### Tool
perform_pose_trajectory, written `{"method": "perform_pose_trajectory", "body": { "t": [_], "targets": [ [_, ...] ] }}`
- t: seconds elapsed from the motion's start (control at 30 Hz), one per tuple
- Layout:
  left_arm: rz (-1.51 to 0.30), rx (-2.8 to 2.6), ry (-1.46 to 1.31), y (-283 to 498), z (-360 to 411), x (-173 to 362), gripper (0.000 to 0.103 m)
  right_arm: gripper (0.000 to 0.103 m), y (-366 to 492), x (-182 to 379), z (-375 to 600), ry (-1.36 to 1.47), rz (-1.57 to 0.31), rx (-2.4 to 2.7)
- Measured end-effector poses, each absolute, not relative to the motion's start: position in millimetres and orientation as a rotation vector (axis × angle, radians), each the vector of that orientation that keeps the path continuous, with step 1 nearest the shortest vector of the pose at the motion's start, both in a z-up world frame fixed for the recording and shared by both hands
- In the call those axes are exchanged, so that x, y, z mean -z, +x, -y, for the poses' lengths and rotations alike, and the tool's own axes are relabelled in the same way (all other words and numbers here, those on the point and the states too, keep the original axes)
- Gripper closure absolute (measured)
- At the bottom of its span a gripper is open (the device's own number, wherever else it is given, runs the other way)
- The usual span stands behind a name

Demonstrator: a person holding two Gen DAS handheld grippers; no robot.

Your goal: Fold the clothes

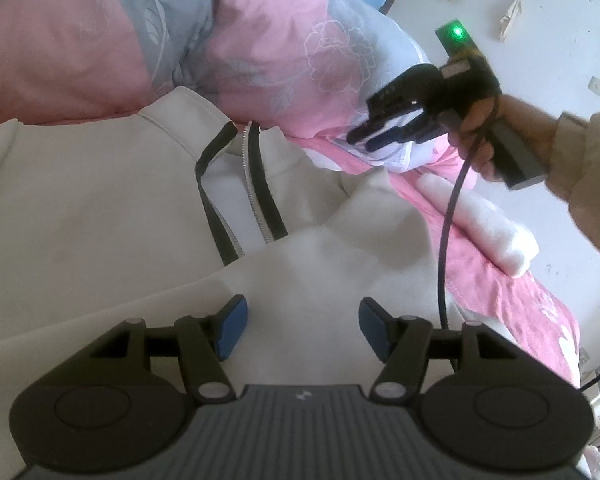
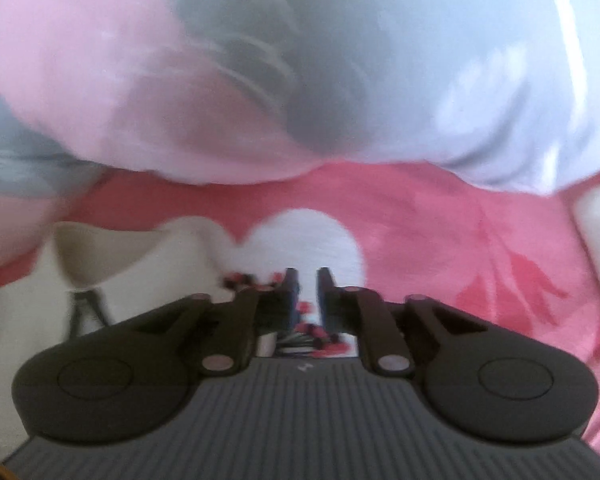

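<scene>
In the left wrist view one cream jacket [image 1: 100,200] lay spread on the pink bedsheet [image 1: 512,280], filling the left and middle of the frame, its collar toward the heaped quilt [image 1: 260,48] and its dark-edged zipper [image 1: 252,184] partly undone; the quilt, pink and grey with flower prints, pressed against the jacket's far edge and left no bare sheet there, while the sheet's right border ran along the edge of the bed, with pale floor [image 1: 560,60] beyond it; the left gripper [image 1: 300,330] hovered over a raised fold of the jacket near its lower part, its two blue pads [image 1: 231,330] spread wide and nothing between them; the right gripper [image 1: 374,134] was held by a hand [image 1: 496,128] in a tan sleeve above the sheet's right side, near the quilt's corner, its jaws nearly together, though whether they pinched anything could not be told from there; one black cable [image 1: 448,232] hung from it across the sheet, and one white roll of cloth [image 1: 484,224] lay on the sheet just beside the cable; a green light [image 1: 456,33] glowed on the device; in the right wrist view, which was blurred, the right gripper [image 2: 305,280] showed its fingers close with a narrow gap, no cloth plainly caught; the jacket [image 2: 140,256] sat at the lower left, collar up; a white heart shape [image 2: 300,240] lay on the sheet [image 2: 480,248] just ahead of the fingertips, and the quilt [image 2: 300,72] walled off the whole upper half.
</scene>
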State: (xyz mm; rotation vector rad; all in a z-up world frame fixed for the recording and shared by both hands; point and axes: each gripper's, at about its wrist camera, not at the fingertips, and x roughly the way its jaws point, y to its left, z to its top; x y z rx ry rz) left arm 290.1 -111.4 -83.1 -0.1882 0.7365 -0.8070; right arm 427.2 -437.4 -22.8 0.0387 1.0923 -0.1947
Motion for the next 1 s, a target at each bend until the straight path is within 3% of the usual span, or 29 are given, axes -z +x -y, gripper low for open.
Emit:
{"method": "perform_pose_trajectory", "body": {
  "t": [0.03,0.07,0.3,0.37,0.43,0.53,0.9,1.0],
  "targets": [
    [-0.736,0.807,-0.189,290,111,83,0.04,0.057,426,21,435,0.038,-1.101,0.176],
    [-0.736,0.807,-0.189,290,111,83,0.04,0.052,425,19,433,0.036,-1.11,0.157],
    [-0.736,0.816,-0.206,291,110,84,0.038,0.05,419,21,410,-0.033,-1.223,0.04],
    [-0.736,0.817,-0.207,291,109,84,0.038,0.054,413,24,406,-0.073,-1.25,0.025],
    [-0.736,0.817,-0.207,291,109,84,0.038,0.082,410,29,404,-0.11,-1.273,0.027],
    [-0.737,0.818,-0.207,291,109,84,0.038,0.09,401,25,391,-0.236,-1.255,0.062],
    [-0.736,0.82,-0.208,292,108,86,0.038,0.092,400,61,355,-0.762,-1.257,0.152],
    [-0.736,0.821,-0.209,292,108,87,0.038,0.091,408,71,357,-0.76,-1.262,0.178]
  ]
}}
